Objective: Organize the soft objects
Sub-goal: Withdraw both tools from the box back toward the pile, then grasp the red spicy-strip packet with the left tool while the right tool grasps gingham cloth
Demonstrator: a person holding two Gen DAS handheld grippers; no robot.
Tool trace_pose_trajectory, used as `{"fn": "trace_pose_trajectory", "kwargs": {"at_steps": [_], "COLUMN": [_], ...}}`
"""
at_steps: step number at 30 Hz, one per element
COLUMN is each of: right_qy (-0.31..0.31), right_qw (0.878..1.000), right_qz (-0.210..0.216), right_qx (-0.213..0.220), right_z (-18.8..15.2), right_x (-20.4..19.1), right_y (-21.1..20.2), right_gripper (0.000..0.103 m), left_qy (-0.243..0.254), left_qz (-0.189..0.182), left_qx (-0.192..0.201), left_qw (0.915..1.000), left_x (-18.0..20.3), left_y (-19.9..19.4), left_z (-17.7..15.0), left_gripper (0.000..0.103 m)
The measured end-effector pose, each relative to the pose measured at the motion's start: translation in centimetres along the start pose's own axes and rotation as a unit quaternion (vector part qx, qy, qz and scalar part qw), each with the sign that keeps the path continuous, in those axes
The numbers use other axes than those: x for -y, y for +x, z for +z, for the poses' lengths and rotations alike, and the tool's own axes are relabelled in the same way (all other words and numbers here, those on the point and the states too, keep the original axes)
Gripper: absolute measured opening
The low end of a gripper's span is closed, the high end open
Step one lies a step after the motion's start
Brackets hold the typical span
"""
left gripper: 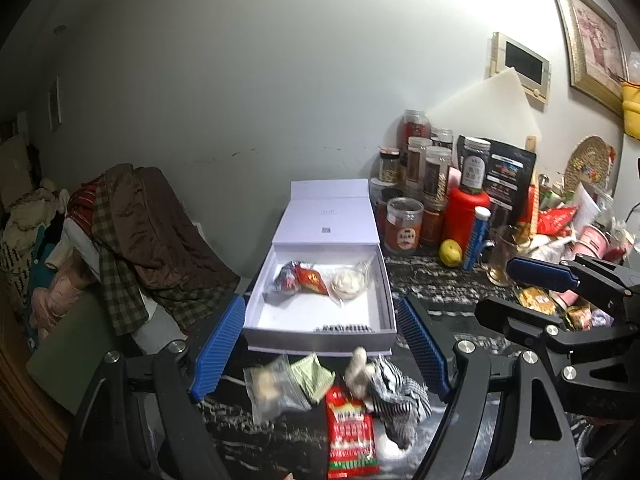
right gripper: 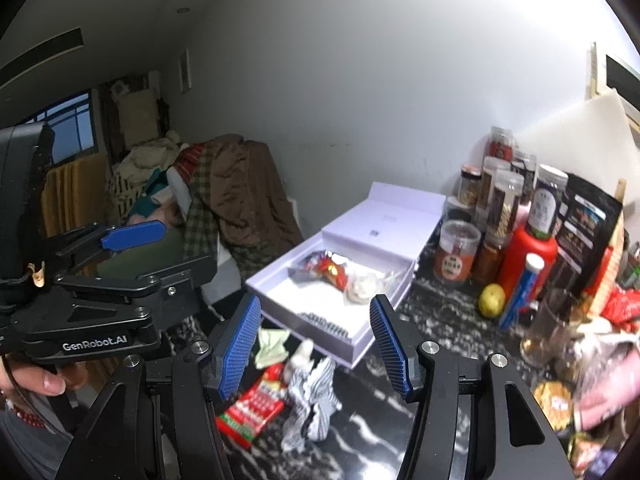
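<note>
Fingers (left gripper: pixel 420 354) on both grippers stand apart, nothing between them; left gripper (left gripper: pixel 320 352) frames the loose pile, right gripper (right gripper: pixel 316 350) hovers beside it, also empty. Nearest on the counter (right gripper: pixel 400 400): red snack packet (left gripper: pixel 350 428), striped cloth (left gripper: pixel 394 396), clear bag (left gripper: pixel 274 388), green sachet (left gripper: pixel 314 376), all touching or overlapping, just in front of the box. Behind them the open white box (left gripper: pixel 256 300) already holds a red-blue packet (left gripper: pixel 298 278) and a clear pouch (left gripper: pixel 348 282). Far right: jars (left gripper: pixel 404 224), a lemon (left gripper: pixel 450 253), a glass (left gripper: pixel 502 256).

Risks: pile is tangled, so a pinch could drag two items at once; cloth may slump and snag the box's front wall; grippers sit close together, collision likely if both reach in; a wide swing right could tip the glass.
</note>
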State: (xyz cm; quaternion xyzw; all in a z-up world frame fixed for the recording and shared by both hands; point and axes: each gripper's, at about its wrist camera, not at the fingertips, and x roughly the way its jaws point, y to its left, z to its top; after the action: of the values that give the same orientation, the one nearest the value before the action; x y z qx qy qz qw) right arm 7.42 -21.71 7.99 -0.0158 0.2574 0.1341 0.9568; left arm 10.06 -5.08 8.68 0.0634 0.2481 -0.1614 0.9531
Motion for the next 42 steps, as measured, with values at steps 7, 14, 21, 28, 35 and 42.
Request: {"fn": "trace_pose_trajectory", "kwargs": {"at_steps": [7, 14, 21, 28, 35, 42], "right_qy": [0.005, 0.017, 0.024, 0.059, 0.065, 0.068], "right_qw": [1.000, 0.998, 0.997, 0.993, 0.989, 0.986], "right_qz": [0.001, -0.002, 0.000, 0.020, 0.021, 0.018], "right_qx": [-0.024, -0.052, -0.077, -0.103, -0.133, -0.149], "right_z": [-3.0, -5.8, -8.4, -10.8, -12.6, -12.9], "right_x": [-1.2, -1.6, -1.7, -1.2, -1.1, -0.3], "right_y": [-0.9, -0.3, 1.1, 2.9, 5.4, 7.7], "right_gripper": [0.057, 0.057, 0.057, 0.057, 0.062, 0.074], "left_qy": [-0.007, -0.011, -0.022, -0.047, -0.054, -0.089], "left_qz": [-0.014, -0.020, -0.016, -0.024, -0.030, -0.039], "left_qx": [-0.016, -0.037, -0.055, -0.087, -0.121, -0.135], "left_qw": [0.9998, 0.9990, 0.9981, 0.9948, 0.9908, 0.9861], "left_x": [0.3, 0.9, 0.9, 0.0, -0.6, -1.4], "left_y": [-0.9, -0.7, 0.5, 2.4, 4.2, 5.5], "left_z": [-3.0, -5.3, -8.0, -10.3, -12.7, -14.5], "left_gripper": [0.079, 0.079, 0.079, 0.079, 0.079, 0.079]}}
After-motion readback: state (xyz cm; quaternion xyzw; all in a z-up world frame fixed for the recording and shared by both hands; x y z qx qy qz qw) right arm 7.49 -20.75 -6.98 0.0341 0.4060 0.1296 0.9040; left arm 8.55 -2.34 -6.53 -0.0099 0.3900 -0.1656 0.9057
